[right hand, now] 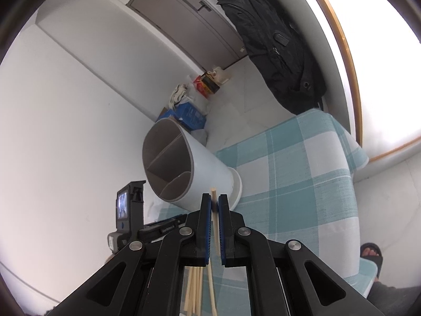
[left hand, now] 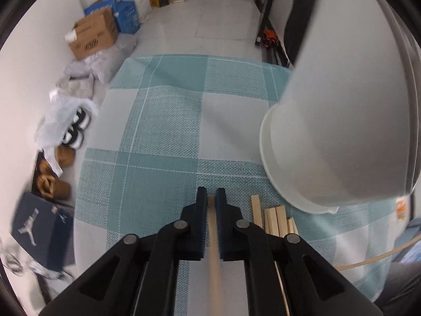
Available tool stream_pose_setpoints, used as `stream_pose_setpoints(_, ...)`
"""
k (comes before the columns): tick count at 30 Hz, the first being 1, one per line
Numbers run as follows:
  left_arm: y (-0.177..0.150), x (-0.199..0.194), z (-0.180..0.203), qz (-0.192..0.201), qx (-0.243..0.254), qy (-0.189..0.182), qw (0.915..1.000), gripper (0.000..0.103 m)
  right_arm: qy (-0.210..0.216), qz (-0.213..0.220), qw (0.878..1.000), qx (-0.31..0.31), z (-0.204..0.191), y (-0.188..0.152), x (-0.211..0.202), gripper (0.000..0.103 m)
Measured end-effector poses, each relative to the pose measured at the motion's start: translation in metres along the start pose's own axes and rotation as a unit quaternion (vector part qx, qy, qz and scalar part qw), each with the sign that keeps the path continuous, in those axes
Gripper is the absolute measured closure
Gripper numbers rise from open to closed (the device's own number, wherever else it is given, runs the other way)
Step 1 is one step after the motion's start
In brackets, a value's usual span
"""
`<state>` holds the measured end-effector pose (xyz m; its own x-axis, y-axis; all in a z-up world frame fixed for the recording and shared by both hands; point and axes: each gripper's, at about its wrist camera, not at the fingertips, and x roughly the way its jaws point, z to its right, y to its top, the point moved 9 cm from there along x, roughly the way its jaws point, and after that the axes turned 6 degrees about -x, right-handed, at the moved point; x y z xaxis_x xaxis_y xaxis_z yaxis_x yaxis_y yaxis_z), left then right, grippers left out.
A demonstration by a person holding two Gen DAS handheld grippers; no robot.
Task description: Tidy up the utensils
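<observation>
Checked teal-and-white cloth covers the tabletop, with boxes, bags and shoes lying along the white wall on the floor beyond it.

Seen from the left wrist, the left tool is closed narrow on a single pale wooden chopstick, which runs back between the fingers and blurs out toward the bottom edge. Just to its right, several loose chopsticks lie on the cloth; only their blunt ends show, the rest hidden under the tool's black frame. A white utensil holder fills the right of this view, so close that its top is cut off by the lens rim.

From the right wrist, the right tool is pinched on another chopstick, whose tip pokes out above the fingers. The utensil holder stands on the cloth ahead, its open top split by dividers into compartments. More chopsticks show beneath the tool, partly masked. A sandalled foot appears at the right edge.
</observation>
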<state>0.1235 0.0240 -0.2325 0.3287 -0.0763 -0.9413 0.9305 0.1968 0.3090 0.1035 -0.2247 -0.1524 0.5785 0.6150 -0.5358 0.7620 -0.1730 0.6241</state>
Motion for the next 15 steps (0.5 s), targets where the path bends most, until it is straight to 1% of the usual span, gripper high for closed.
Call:
stream_pose_setpoints(2,0.002,-0.002,-0.001,-0.001,-0.013,-0.010,0.9999,0.101,-0.006,0.003,1.000,-0.012,-0.004,0.000,0.001,0.099)
stream_pose_setpoints(4,0.002,-0.009,-0.003,0.008,-0.027,-0.019,0.9994,0.101,-0.010,0.007,1.000,-0.026,-0.009,0.000,0.000,0.099)
stream_pose_setpoints(7,0.005,-0.028,0.001,0.036,-0.048,-0.040,0.9974,0.101,-0.012,0.016,0.999,-0.040,-0.017,0.001,-0.003,0.099)
stream_pose_setpoints(9,0.009,-0.051,0.003,0.073,-0.054,-0.054,0.9943,0.101,-0.020,0.022,0.998,-0.052,-0.022,0.001,-0.005,0.099)
stream_pose_setpoints(11,0.013,-0.069,0.006,0.102,-0.052,-0.060,0.9917,0.101,-0.026,0.029,0.997,-0.060,-0.026,0.001,-0.009,0.099)
stream_pose_setpoints(13,0.012,-0.095,0.009,0.137,-0.058,-0.079,0.9857,0.101,-0.022,0.034,0.997,-0.059,-0.032,0.000,-0.010,0.099)
stream_pose_setpoints(15,0.013,-0.115,0.010,0.172,-0.068,-0.097,0.9780,0.101,-0.028,0.039,0.997,-0.065,-0.037,0.000,-0.012,0.099)
